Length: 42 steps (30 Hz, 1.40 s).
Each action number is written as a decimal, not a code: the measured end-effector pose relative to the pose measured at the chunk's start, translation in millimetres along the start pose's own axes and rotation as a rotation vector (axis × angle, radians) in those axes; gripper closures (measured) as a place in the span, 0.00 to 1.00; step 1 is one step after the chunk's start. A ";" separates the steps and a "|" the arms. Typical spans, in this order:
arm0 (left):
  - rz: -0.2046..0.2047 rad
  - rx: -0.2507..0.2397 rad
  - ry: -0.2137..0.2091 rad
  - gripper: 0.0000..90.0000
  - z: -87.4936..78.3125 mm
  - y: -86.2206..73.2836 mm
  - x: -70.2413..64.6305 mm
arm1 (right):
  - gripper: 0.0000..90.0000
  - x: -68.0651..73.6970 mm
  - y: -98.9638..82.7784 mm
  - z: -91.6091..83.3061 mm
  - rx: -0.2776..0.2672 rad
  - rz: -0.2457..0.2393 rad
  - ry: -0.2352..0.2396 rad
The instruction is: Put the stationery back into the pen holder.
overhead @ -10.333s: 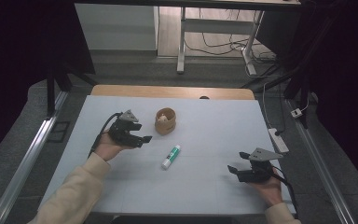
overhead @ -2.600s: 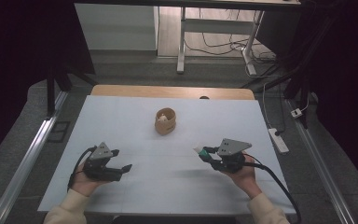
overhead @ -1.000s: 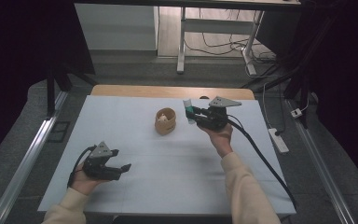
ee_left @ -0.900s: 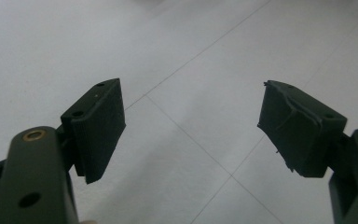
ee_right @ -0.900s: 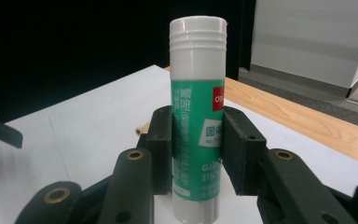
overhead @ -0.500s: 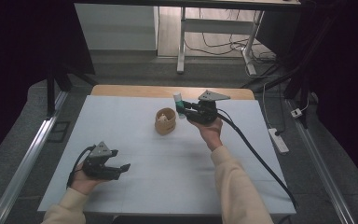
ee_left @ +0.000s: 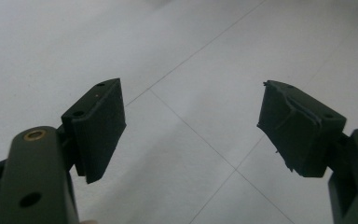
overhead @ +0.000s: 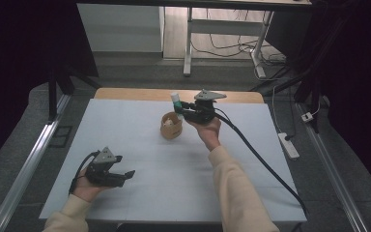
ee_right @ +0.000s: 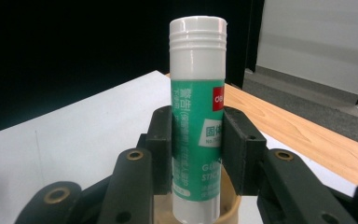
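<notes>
— Where is the glue stick [ee_right: 197, 116]?

— Upright in the right claw [ee_right: 197, 149], clamped on its green label, white cap on top; in the high view it sits just above centre, over the small tan cup [overhead: 171, 126]; its base seems to stand at the cup's rim, though the exact contact is hard to judge.

— And the left claw [overhead: 121, 176]?

— At the lower left of the high view, low over the white counter [overhead: 140, 193]; its jaws stand wide apart with nothing between them.

The high view looks forward and down over the whole worktop [overhead: 140, 193]. Both gripper views sit close behind their jaws, sharing that white surface.
</notes>
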<state>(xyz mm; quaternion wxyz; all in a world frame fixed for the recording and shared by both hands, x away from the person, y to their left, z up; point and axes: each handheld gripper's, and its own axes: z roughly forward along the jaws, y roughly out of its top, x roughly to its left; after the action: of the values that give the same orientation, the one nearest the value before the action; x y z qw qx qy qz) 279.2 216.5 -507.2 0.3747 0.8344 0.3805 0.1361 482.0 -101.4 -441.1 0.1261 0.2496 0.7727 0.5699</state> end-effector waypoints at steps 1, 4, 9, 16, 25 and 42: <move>0.001 0.002 -0.001 0.25 0.3 0.0 0.0 | 0.73 -0.5 -0.4 3.2 0.004 -0.001 -0.002; 0.001 0.003 -0.002 0.25 0.7 -0.2 0.6 | 0.73 -2.7 -2.9 13.3 0.006 0.000 -0.011; -0.004 0.005 -0.003 0.25 0.9 -1.3 2.3 | 0.73 -9.4 -11.1 26.1 -0.003 0.024 -0.022; -0.003 0.011 -0.002 0.25 1.9 -2.3 3.2 | 0.41 -8.9 -22.1 31.3 0.022 0.040 -0.057; -0.001 0.014 0.000 0.25 2.5 -2.3 2.6 | 0.39 1.4 -14.4 -16.5 0.022 -0.002 -0.062; -0.007 0.015 0.009 0.25 3.7 -1.8 1.6 | 0.39 16.9 -71.0 -156.9 0.167 -0.042 -0.101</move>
<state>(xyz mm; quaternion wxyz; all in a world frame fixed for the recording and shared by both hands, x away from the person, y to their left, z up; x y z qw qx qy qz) 281.2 216.6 -511.1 0.3671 0.8354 0.3859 0.1356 375.3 -236.8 -456.5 0.1555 0.2713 0.8152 0.4875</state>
